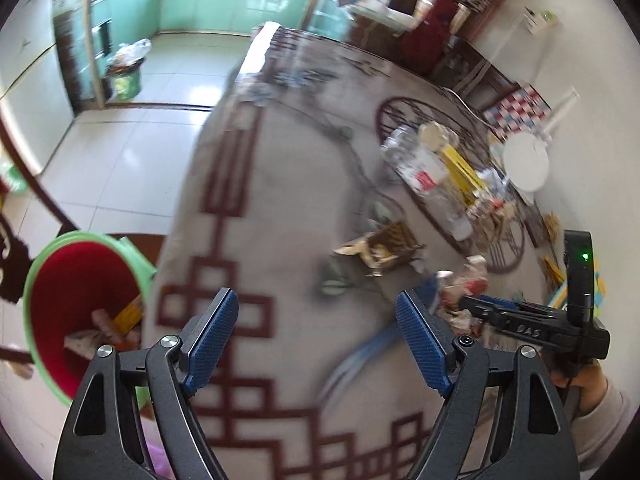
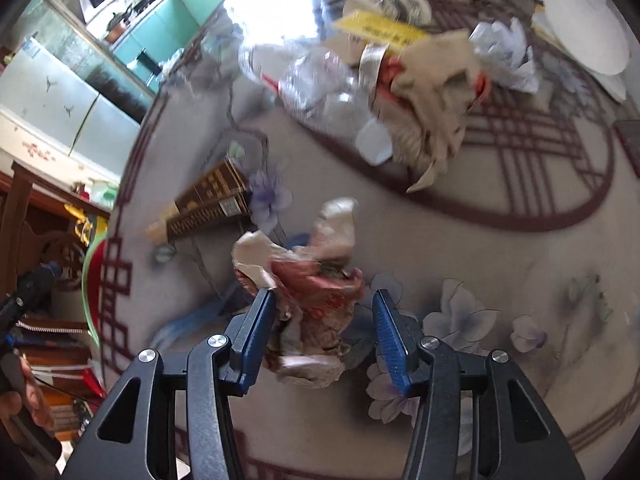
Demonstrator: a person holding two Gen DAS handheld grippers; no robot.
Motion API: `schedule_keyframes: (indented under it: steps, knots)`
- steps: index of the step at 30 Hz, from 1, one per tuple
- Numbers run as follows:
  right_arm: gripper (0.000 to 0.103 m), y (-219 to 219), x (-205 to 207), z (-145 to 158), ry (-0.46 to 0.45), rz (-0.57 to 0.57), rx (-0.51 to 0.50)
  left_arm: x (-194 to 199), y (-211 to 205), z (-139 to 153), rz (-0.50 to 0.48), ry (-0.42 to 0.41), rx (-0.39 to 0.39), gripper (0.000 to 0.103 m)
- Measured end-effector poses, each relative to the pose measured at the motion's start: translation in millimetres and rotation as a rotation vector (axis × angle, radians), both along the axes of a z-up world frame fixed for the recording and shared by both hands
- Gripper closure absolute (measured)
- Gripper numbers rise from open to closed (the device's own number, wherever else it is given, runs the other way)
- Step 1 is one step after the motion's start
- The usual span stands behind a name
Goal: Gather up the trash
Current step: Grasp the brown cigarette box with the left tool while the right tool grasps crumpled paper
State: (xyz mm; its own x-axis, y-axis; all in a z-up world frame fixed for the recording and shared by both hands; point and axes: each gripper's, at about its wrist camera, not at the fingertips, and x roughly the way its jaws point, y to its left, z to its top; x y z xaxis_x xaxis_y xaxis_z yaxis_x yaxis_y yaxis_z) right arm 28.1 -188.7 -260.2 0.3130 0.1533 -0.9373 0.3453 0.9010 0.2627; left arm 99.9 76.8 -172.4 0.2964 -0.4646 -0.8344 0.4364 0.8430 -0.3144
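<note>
A crumpled red and white wrapper lies on the patterned tablecloth. My right gripper points down over it with a finger on each side. The left pad touches the wrapper, while a gap shows at the right pad. My left gripper hangs open above bare cloth with nothing between its fingers. To its left, below the table edge, stands a green bin with a red liner and some trash inside. The right gripper's black body shows at the right of the left wrist view.
More trash lies farther back on the table: a brown box, a clear plastic bottle, a yellow box, crumpled beige paper and a white plate. Tiled floor runs past the table's left edge.
</note>
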Motion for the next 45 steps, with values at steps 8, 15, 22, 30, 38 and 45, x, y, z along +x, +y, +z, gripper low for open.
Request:
schedule_keyframes:
  steps: [8, 15, 22, 30, 38, 45]
  knots:
    - [0.072, -8, -3, 12, -0.050, 0.089, -0.030, -9, -52, -4, -0.068, 0.007, 0.035, 0.021]
    - [0.071, -41, -11, 31, -0.073, 0.033, -0.062, -3, -85, -24, -0.113, -0.006, 0.102, 0.020]
    - [0.071, -72, -26, 43, -0.076, -0.045, -0.067, 9, -122, -55, -0.224, -0.022, 0.197, 0.020]
    - [0.071, -81, -33, 51, -0.094, -0.080, -0.062, 10, -131, -61, -0.238, -0.025, 0.207, 0.025]
    - [0.071, -73, -30, 53, -0.102, -0.068, -0.057, 5, -131, -49, -0.231, -0.056, 0.192, 0.025]
    - [0.071, -64, -25, 62, -0.115, -0.058, -0.063, 5, -118, -34, -0.199, -0.053, 0.146, 0.025]
